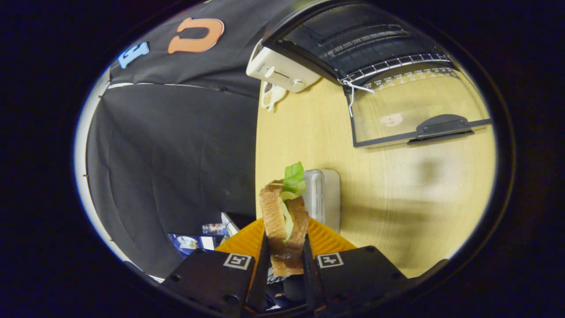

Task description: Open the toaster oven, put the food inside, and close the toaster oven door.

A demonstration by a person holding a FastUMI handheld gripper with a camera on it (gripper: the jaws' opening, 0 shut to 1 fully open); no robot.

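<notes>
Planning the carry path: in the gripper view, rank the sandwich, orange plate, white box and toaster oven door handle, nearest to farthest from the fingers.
1. Sandwich, gripped between the fingers.
2. Orange plate, just behind the sandwich.
3. White box, just beyond the plate.
4. Toaster oven door handle, far ahead on the open door.

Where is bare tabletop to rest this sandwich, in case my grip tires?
The gripper is shut on the sandwich. The wooden table lies bare between the white box and the toaster oven's open glass door. It is crowded by the orange plate under the sandwich and near the toaster oven.

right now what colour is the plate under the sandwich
Orange, ribbed plate, clearest in the gripper view; the jaws are shut on the sandwich above it.
</notes>
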